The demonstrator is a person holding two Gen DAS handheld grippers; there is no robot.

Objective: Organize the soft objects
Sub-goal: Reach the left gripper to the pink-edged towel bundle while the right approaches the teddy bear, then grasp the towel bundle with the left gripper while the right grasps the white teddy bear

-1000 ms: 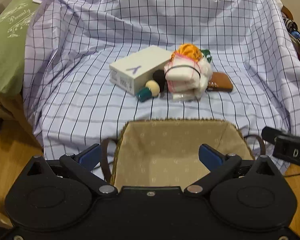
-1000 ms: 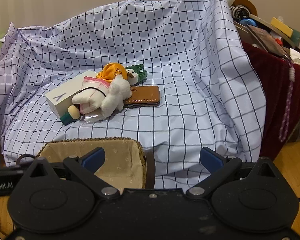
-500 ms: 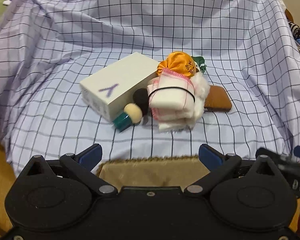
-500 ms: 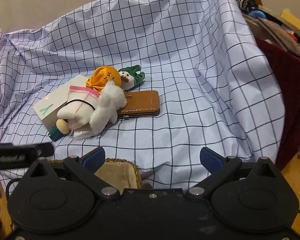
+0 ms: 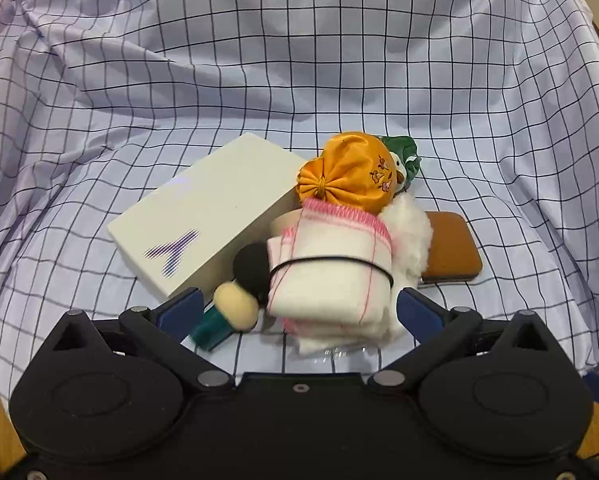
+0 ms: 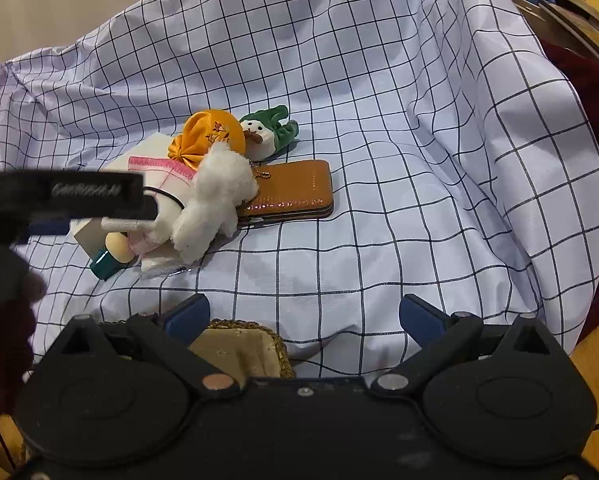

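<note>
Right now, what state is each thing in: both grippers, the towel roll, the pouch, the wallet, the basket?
left gripper: open, fingers either side of the towel roll.
right gripper: open, holding nothing.
rolled white towel: bound by a black elastic band.
orange satin pouch: tied shut.
brown wallet: closed, lying flat.
woven basket: only a corner visible; contents hidden.

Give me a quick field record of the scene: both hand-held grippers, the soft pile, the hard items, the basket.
left hand-held gripper: open, straddling the near end of the rolled towel, not closed on it
right hand-held gripper: open, empty, apart from the pile
soft items: rolled towel, orange pouch, white fluffy toy, green-and-white plush
hard items: white box, brown wallet, sponge applicator
basket: corner visible near the right gripper
surface: checked cloth
</note>
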